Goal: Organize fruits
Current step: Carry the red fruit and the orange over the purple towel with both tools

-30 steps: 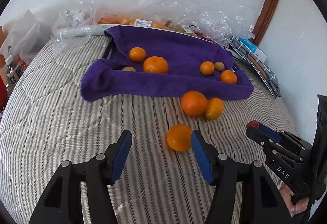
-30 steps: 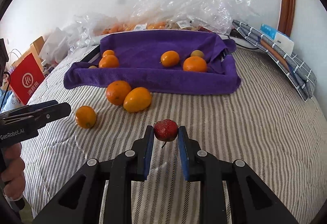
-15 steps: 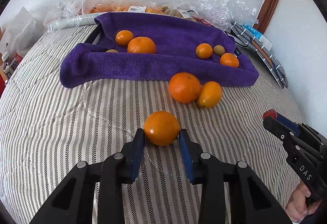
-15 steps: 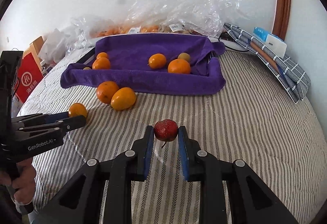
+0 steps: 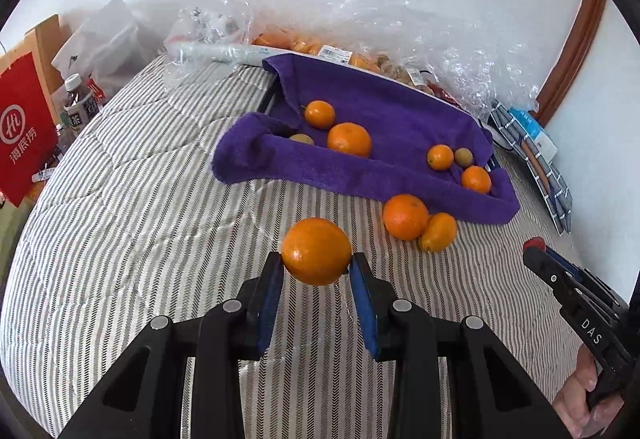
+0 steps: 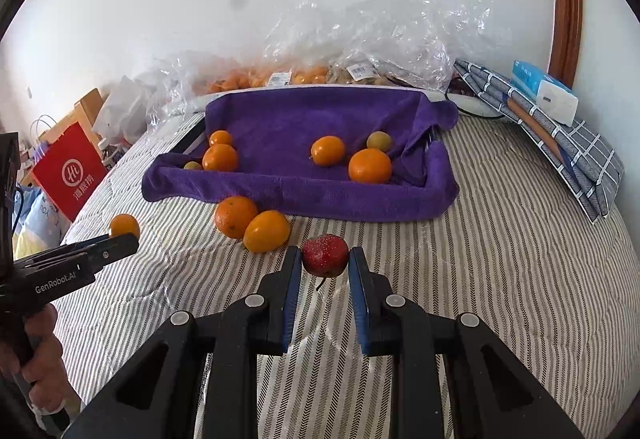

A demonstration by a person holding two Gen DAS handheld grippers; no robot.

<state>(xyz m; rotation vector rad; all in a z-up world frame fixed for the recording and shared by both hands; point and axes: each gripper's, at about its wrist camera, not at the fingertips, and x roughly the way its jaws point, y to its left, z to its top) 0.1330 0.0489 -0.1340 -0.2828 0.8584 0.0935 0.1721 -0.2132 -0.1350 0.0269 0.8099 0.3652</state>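
My left gripper is shut on an orange and holds it above the striped bed; the orange also shows in the right wrist view. My right gripper is shut on a small red fruit with a stalk, held above the bed. A tray lined with a purple towel holds several oranges and small yellow-green fruits. An orange and an oval orange fruit lie on the bed touching each other, just in front of the towel.
Clear plastic bags with more fruit lie behind the tray against the wall. A checked cloth with a blue-white box is at the right. A red paper bag and bottles stand left of the bed.
My left gripper closed on the orange that lay on the bed and lifted it. My right gripper kept hold of the red fruit and moved closer to the tray.
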